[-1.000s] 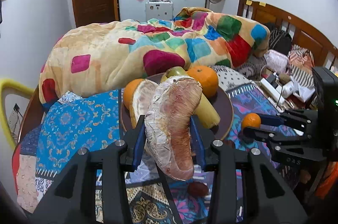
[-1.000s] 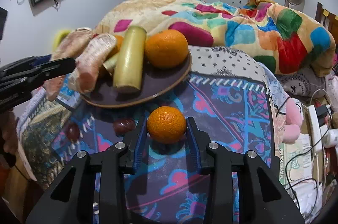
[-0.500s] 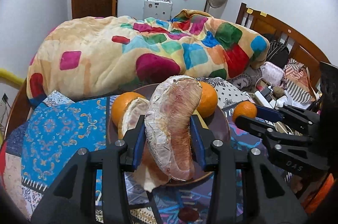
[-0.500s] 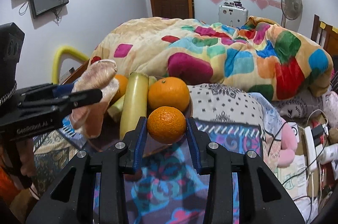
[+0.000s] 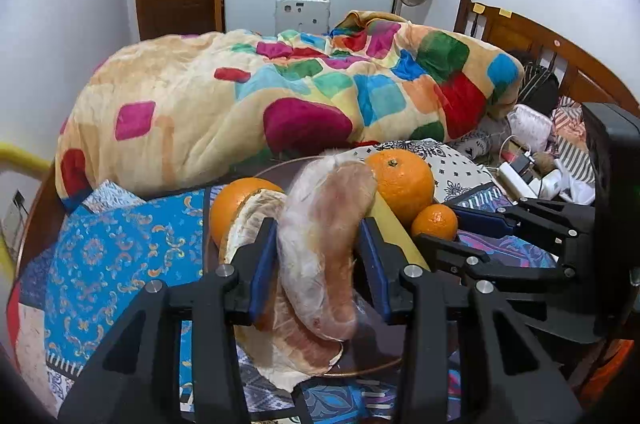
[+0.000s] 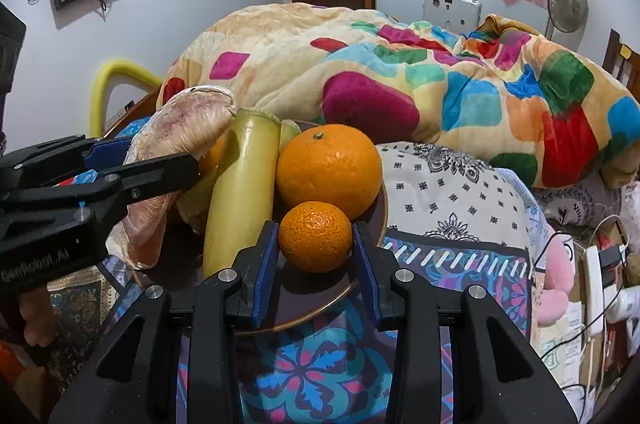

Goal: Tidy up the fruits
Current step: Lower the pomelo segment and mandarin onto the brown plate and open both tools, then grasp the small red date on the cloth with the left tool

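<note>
My left tongs (image 5: 318, 256) are closed on a peeled pomelo wedge (image 5: 324, 244); both blue pads (image 5: 264, 264) press its sides, and the wedge stands roughly upright between them, its lower end hanging below the pads. It sits over the near part of the brown plate (image 5: 368, 370). A 2nd wedge (image 5: 248, 220) lies on the plate just left of it, leaning on an orange (image 5: 234, 200).

My right tongs (image 6: 314, 260) are closed on a small mandarin (image 6: 315, 237), pads touching it left and right. The mandarin is over the plate's near edge (image 6: 320, 308), just in front of a big orange (image 6: 329, 170) and close enough that I cannot tell whether they touch. I also cannot tell whether the mandarin rests on the plate or is just above it.

On the plate, in the right view: 1 long pale yellow-green fruit (image 6: 240, 192) lying lengthwise left of the big orange, touching it. The left tongs with the wedge come in from the left, beside that fruit.

The plate stands on a patterned cloth (image 6: 320, 364). Behind it lies a bunched patchwork blanket (image 6: 440, 84).
</note>
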A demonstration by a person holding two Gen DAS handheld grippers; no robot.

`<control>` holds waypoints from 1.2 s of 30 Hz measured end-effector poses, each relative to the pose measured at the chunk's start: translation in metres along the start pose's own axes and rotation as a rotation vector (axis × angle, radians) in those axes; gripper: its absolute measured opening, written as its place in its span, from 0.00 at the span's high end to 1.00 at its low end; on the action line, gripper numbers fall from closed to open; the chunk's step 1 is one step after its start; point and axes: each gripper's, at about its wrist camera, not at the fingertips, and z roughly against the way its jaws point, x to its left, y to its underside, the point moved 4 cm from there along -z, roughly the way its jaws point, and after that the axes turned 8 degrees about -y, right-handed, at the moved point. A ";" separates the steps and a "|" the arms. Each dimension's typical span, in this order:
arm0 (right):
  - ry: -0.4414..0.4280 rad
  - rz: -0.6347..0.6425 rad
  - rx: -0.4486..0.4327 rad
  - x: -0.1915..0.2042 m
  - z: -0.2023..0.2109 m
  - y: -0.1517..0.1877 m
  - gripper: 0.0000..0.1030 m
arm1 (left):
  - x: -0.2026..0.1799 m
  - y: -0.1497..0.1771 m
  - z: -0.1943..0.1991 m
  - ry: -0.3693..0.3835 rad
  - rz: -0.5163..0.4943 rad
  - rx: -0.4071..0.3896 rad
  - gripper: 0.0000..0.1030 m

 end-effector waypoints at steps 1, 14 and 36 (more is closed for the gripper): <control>0.001 -0.001 0.003 0.000 -0.001 0.001 0.66 | 0.000 0.000 0.000 0.002 -0.001 0.002 0.60; 0.014 -0.006 -0.017 0.003 0.014 -0.001 0.63 | 0.005 0.006 0.019 -0.006 -0.002 0.000 0.58; 0.023 0.005 -0.103 0.039 0.101 0.045 0.63 | -0.007 0.065 0.077 0.003 -0.037 0.058 0.52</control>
